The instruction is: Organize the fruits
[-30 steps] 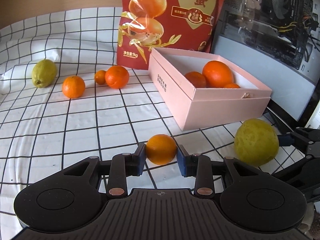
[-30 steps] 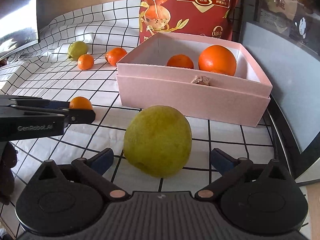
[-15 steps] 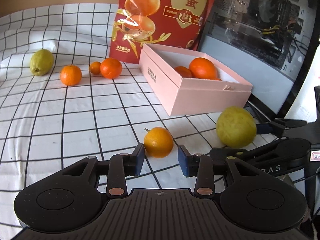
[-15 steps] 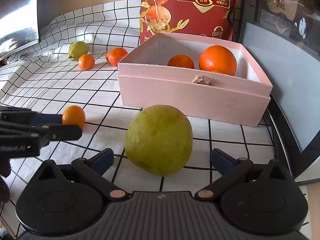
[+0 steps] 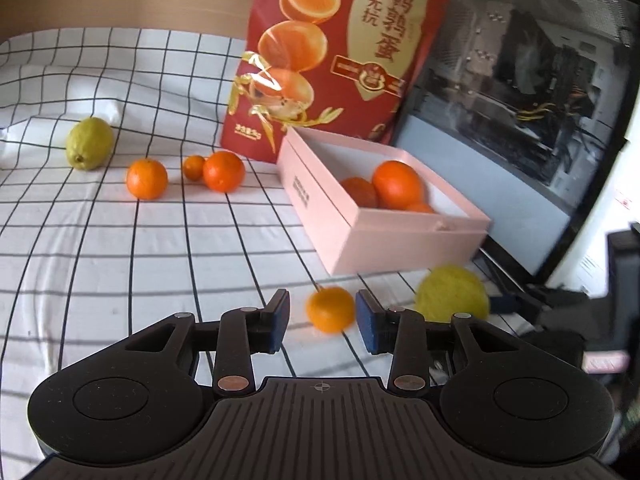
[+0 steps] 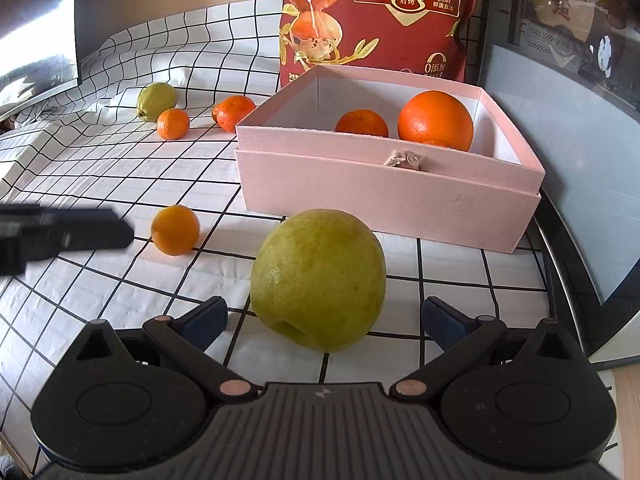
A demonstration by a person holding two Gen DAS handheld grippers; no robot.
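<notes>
A small orange (image 5: 330,309) lies on the checked cloth just ahead of my open, empty left gripper (image 5: 322,320); it also shows in the right wrist view (image 6: 175,230). A big yellow-green pear (image 6: 318,278) sits between the wide-open fingers of my right gripper (image 6: 323,318), untouched; it also shows in the left wrist view (image 5: 452,294). A pink box (image 6: 384,188) holds three oranges, the largest one (image 6: 436,120) at its right. The box also shows in the left wrist view (image 5: 400,244).
At the far left lie a green lemon (image 5: 89,143) and three loose oranges (image 5: 146,179). A red snack bag (image 5: 332,60) stands behind the box. A dark glass computer case (image 5: 520,100) borders the right. The left gripper's finger (image 6: 68,232) reaches in from the left.
My left gripper has opened and drawn back from the small orange, which now rests on the cloth ahead of it. The right gripper and pear have hardly moved.
</notes>
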